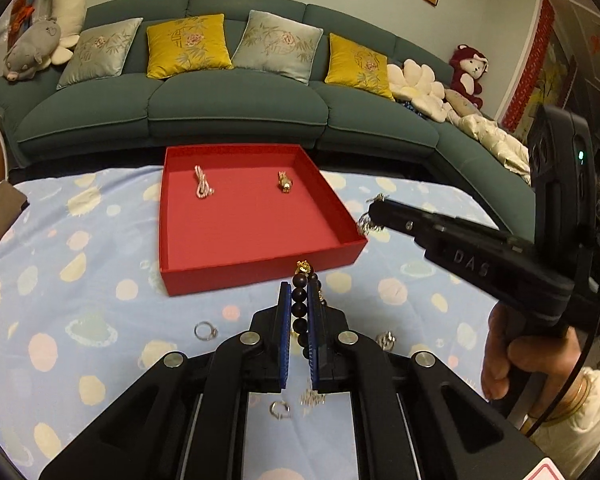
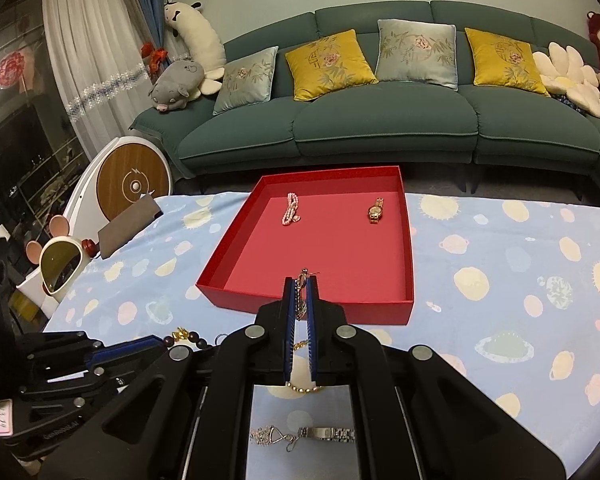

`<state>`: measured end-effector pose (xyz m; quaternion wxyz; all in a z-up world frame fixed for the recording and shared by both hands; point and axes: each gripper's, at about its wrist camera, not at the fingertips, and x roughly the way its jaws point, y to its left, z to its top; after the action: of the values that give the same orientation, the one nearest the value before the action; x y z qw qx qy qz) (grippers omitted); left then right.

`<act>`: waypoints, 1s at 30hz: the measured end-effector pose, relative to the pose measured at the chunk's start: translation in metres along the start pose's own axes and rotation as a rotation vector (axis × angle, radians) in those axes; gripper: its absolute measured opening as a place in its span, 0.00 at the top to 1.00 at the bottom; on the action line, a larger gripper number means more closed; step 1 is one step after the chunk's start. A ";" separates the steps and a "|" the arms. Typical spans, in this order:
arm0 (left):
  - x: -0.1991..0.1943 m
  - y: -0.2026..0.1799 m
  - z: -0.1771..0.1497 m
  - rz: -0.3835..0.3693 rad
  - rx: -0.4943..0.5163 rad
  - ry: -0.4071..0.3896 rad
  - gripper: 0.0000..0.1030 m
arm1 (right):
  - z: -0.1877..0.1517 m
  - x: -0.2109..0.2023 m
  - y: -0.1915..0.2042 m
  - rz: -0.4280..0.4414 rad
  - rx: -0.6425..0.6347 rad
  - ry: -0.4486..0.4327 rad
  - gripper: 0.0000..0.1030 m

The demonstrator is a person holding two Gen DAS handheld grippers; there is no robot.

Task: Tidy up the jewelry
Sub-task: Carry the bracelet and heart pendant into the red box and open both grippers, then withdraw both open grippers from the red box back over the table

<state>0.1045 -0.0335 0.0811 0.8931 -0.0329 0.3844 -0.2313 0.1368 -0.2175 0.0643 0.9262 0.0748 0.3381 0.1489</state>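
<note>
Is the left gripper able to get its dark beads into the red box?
Probably yes. The left gripper, shut on the dark bead bracelet, sits just before the red box, whose top is open.

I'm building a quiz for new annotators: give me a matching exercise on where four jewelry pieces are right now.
Things:
1. dark round-bead bracelet with gold charm
2. pink-white pearl strand
3. gold wristwatch
4. silver link bracelet

Places:
A. lying on the blue spotted cloth, outside the box
B. in the red cardboard box, right side
C. clamped in the left hand-held gripper
D. in the red box, left side

Pairs: 1-C, 2-D, 3-B, 4-A
</note>
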 end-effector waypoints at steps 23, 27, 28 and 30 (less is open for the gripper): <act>0.161 0.123 0.077 0.258 -0.193 0.065 0.90 | 0.039 0.164 -0.062 -0.089 0.068 0.152 0.87; 0.138 0.130 0.079 0.296 -0.202 0.006 0.58 | 0.046 0.137 -0.065 -0.119 0.068 0.063 0.65; 0.128 0.129 0.080 0.329 -0.206 -0.014 0.53 | 0.048 0.126 -0.064 -0.124 0.066 0.037 0.64; 0.106 0.126 0.080 0.341 -0.209 -0.053 0.51 | 0.051 0.099 -0.058 -0.119 0.050 -0.001 0.64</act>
<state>0.2732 0.0225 0.0361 0.9209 -0.0660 0.3825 -0.0345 0.2548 -0.2425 0.0296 0.9314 0.0777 0.3453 0.0853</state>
